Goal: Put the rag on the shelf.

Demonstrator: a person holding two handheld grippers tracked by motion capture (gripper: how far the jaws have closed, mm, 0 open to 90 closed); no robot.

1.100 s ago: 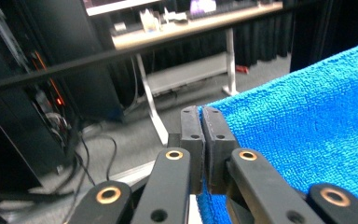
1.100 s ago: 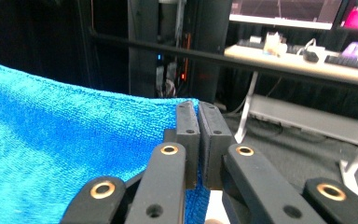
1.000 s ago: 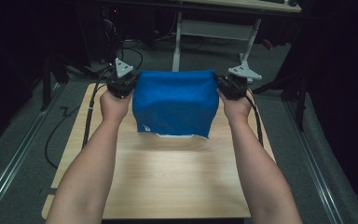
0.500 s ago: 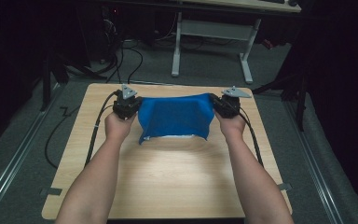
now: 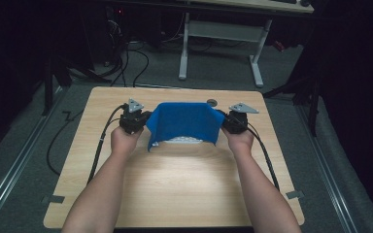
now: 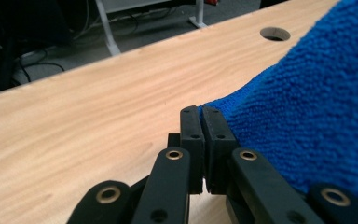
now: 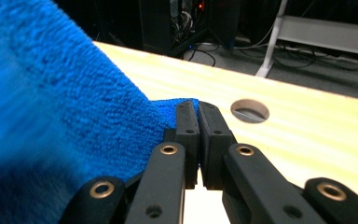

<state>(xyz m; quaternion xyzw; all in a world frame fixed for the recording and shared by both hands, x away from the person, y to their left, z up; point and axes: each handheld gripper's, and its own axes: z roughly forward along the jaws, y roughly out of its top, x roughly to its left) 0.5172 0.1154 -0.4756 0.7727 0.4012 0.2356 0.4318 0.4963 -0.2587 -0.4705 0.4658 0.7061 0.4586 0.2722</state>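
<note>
You hold one blue cloth (image 5: 183,122) stretched between two grippers, its long axis running left to right, parallel to the table's (image 5: 175,194) far edge and nearer that edge than yours. Your left gripper (image 5: 143,124) has its jaws clamped on the cloth's left top corner, your right gripper (image 5: 222,124) on the right top corner. The cloth's lower edge hangs toward the tabletop.
</note>
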